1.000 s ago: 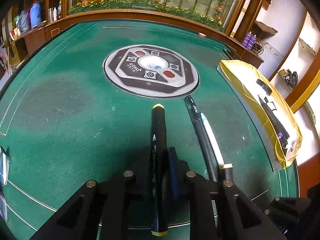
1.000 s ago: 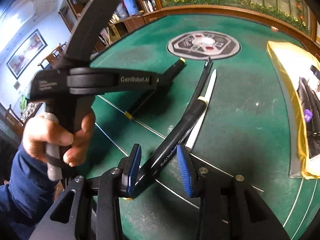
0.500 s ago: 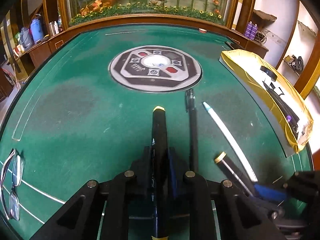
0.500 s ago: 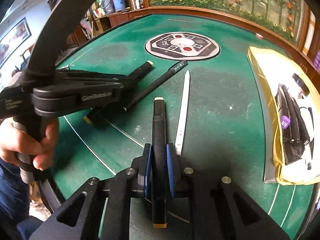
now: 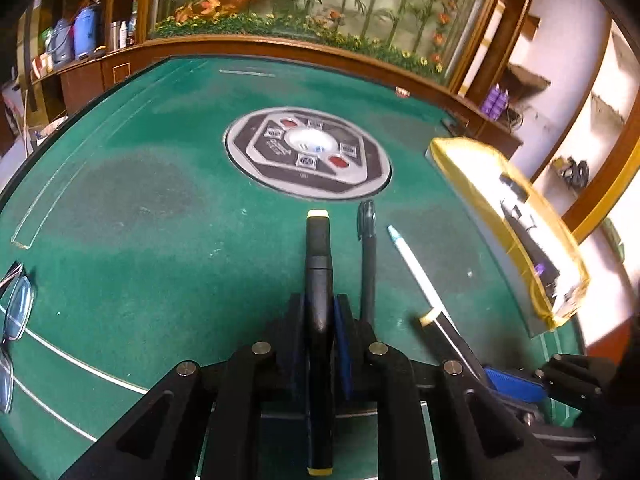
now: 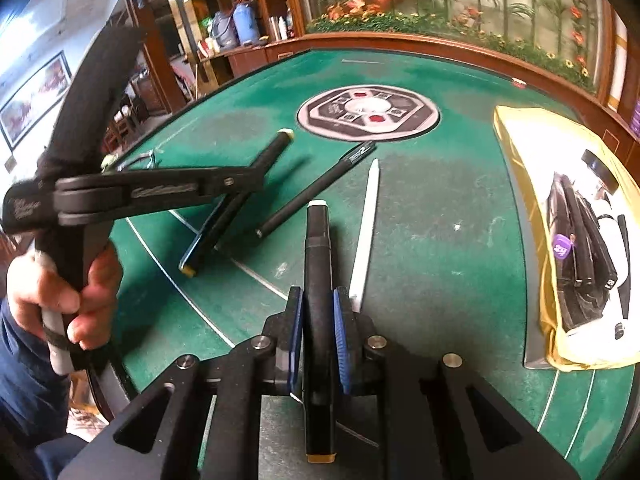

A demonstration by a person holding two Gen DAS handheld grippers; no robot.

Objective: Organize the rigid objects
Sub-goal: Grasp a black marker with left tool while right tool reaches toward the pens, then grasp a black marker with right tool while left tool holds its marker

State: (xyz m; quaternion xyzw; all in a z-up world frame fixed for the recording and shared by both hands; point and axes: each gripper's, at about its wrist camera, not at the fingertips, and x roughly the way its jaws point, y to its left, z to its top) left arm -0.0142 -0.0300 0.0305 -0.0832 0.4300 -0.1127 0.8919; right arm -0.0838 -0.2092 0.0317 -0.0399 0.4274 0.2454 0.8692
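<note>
My left gripper (image 5: pixel 319 312) is shut on a black marker with yellow end caps (image 5: pixel 318 256), held above the green table; it also shows in the right wrist view (image 6: pixel 276 152). My right gripper (image 6: pixel 318 312) is shut on a second black marker with a pale cap (image 6: pixel 317 240). A black pen (image 5: pixel 368 248) and a white pen (image 5: pixel 416 268) lie on the felt between the two grippers; they also show in the right wrist view, black pen (image 6: pixel 320 188) and white pen (image 6: pixel 366 228).
A yellow-edged box (image 6: pixel 568 240) with dark items lies at the table's right side (image 5: pixel 512 216). A round grey control panel (image 5: pixel 308 152) sits mid-table. Glasses (image 5: pixel 16 308) lie at the left edge. A wooden rim and planter run along the far side.
My right gripper closed on the second marker and lifted it off the felt. My left gripper stays shut on its marker and has shifted slightly; the two pens stay lying on the table.
</note>
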